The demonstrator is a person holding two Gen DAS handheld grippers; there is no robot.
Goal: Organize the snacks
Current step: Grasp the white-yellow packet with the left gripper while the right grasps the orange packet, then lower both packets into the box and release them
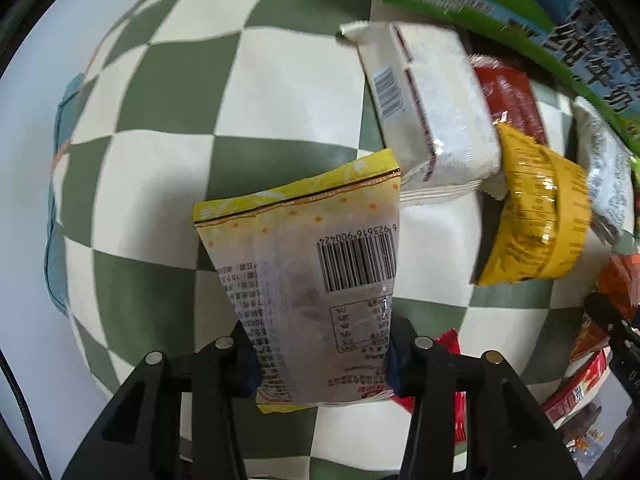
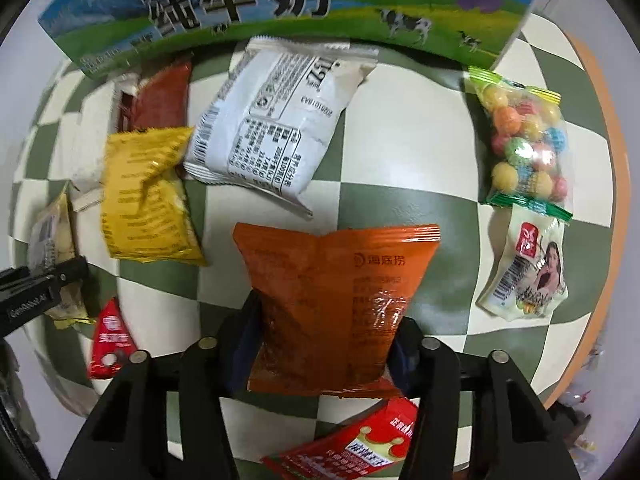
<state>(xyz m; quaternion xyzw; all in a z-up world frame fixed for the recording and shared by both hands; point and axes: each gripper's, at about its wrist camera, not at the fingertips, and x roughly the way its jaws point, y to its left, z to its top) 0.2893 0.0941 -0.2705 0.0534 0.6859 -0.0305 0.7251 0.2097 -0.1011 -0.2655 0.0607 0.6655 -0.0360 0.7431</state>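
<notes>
My left gripper (image 1: 322,354) is shut on a pale yellow-edged snack packet (image 1: 316,256) with a barcode, held above the green-and-white checked cloth (image 1: 168,128). My right gripper (image 2: 324,350) is shut on an orange snack packet (image 2: 340,292), its pads pressing both sides. In the right wrist view the left gripper (image 2: 44,280) shows at the left edge with its pale packet (image 2: 48,236). In the left wrist view the right gripper's black body and the orange packet (image 1: 618,280) show at the right edge.
A green-and-blue milk carton box (image 2: 280,4) stands at the back. On the cloth lie a white packet (image 2: 272,120), a yellow packet (image 2: 148,200), a dark red packet (image 2: 160,96), a bag of coloured balls (image 2: 524,140), a pale packet with a portrait (image 2: 528,264) and red sachets (image 2: 352,444).
</notes>
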